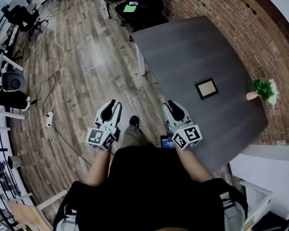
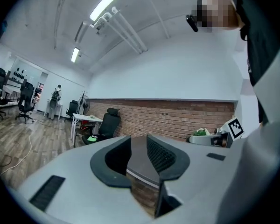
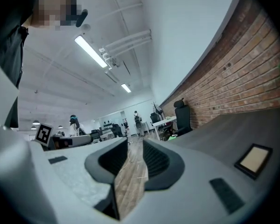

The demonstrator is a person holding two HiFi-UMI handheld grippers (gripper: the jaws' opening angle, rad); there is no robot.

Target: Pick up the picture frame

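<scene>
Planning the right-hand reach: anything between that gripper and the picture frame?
Nothing visible. Only bare table lies between the right gripper and the picture frame, which lies flat. The potted plant stands beyond the frame, near the brick wall, out of the path. The jaws are apart and empty.

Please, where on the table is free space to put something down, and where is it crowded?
Most of the table is bare: the whole far part beyond the picture frame, and the near strip between the frame and the right gripper. Only the right edge is busier, where the small plant stands apart from the frame.
</scene>
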